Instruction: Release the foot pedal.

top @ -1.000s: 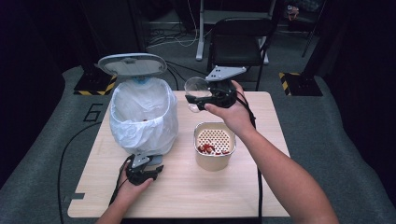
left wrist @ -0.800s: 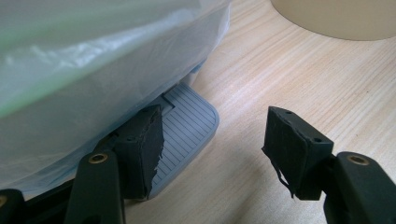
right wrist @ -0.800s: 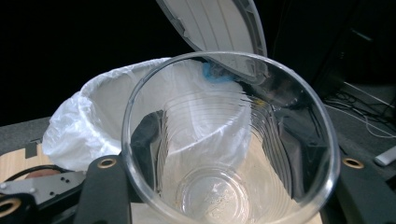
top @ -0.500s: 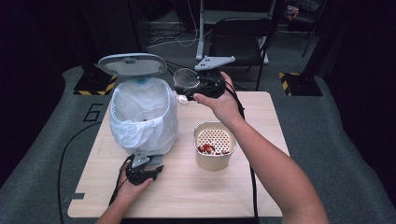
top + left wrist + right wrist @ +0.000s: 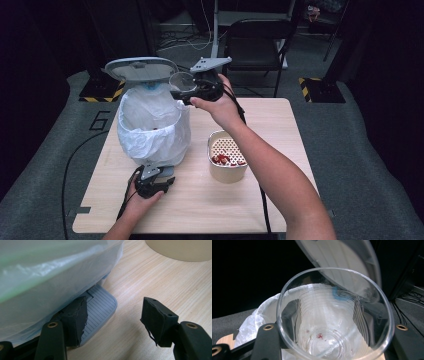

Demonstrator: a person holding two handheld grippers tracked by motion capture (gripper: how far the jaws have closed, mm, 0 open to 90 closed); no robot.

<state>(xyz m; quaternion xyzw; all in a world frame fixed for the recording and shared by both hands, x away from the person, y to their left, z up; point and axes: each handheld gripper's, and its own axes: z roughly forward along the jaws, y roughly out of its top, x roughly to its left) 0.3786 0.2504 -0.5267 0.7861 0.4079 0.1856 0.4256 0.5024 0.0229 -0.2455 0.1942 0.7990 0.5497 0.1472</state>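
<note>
In the high view, the right gripper point(image 5: 192, 90) sits in the upper middle of the frame, holding a clear plastic cup point(image 5: 181, 81) at the rim of the lined bin point(image 5: 152, 127), just under its raised lid point(image 5: 141, 68); the left gripper point(image 5: 152, 180), low and left of centre, rests at the bin's foot pedal point(image 5: 150, 171). A beige strainer tub point(image 5: 227, 162) with red scraps stands right of the bin on the pale wooden table point(image 5: 280, 145), with grey carpet, a black chair point(image 5: 260, 40) and cables behind. In the left gripper view, the jaws stand wide with nothing between them, one pad lying on the ribbed pedal point(image 5: 100, 307). In the right gripper view, the jaws are closed on the cup point(image 5: 332, 315), which is nearly empty (a few red specks remain). I judge it light, thin and easily crushed, so a gentle hold across its ribbed wall suits it best.
</note>
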